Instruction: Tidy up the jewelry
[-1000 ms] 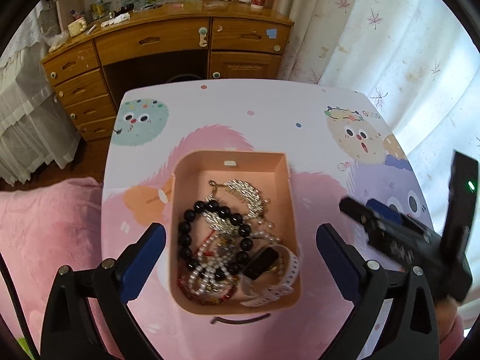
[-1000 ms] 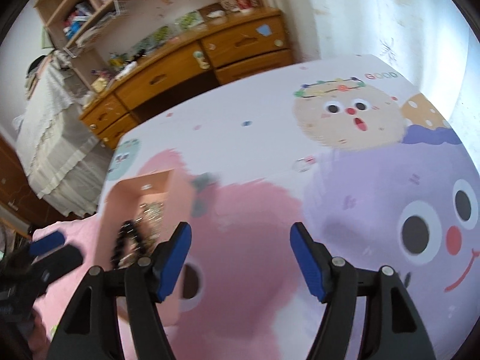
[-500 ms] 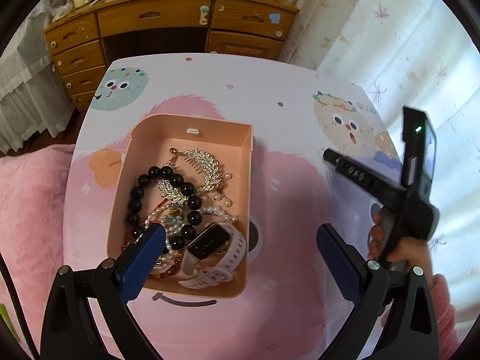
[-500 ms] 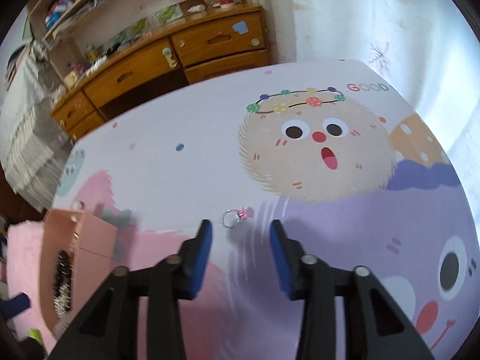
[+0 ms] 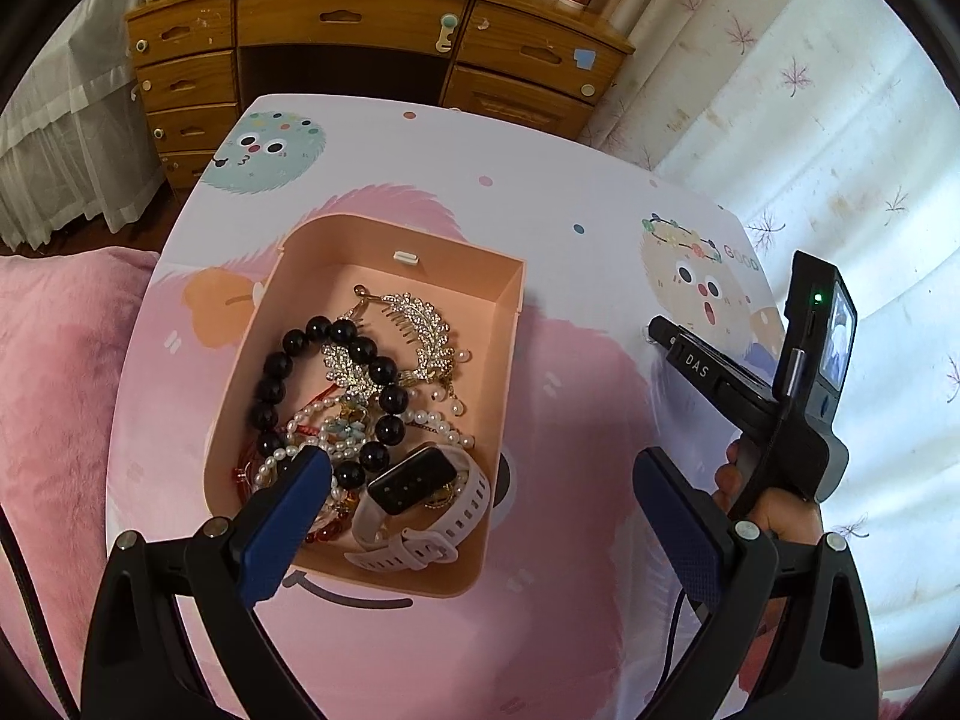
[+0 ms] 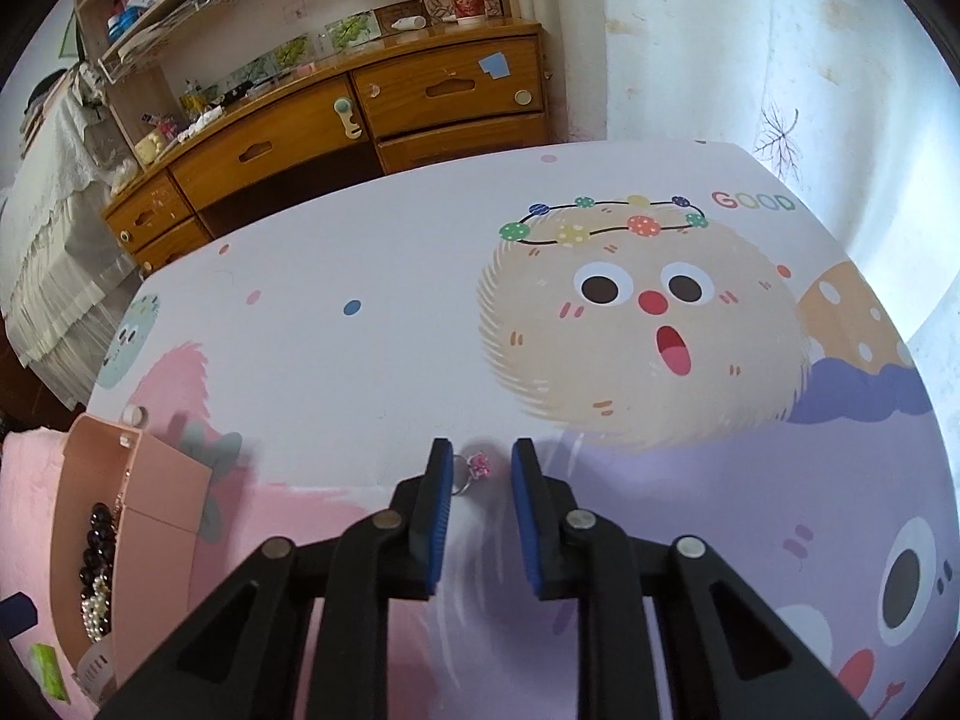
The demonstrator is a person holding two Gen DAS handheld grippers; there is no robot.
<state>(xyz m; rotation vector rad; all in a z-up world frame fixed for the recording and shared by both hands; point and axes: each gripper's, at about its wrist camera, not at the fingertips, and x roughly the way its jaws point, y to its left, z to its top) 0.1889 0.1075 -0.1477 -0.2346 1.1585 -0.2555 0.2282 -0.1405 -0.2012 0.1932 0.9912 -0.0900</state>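
Note:
A pink open box (image 5: 510, 300) sits on the cartoon-print table and holds a black bead bracelet (image 5: 282, 369), a rhinestone leaf comb (image 5: 420, 324), pearl strands and a white smartwatch (image 5: 420, 498). My left gripper (image 5: 480, 516) hovers open above the box's near end, empty. A small silver ring with a pink stone (image 6: 474, 471) lies on the table. My right gripper (image 6: 480, 468) is low over the table with its narrowed jaws either side of the ring, not closed on it. The box also shows at the left of the right wrist view (image 6: 156, 492).
A wooden desk with drawers (image 5: 360, 42) stands beyond the table's far edge. A pink fluffy blanket (image 5: 54, 390) lies to the left of the table. White patterned curtains (image 5: 810, 120) hang on the right. The right gripper's body shows in the left wrist view (image 5: 774, 396).
My right gripper has moved forward and down to the ring and narrowed its jaws around it. My left gripper has shifted, so the box sits further left and the view is higher.

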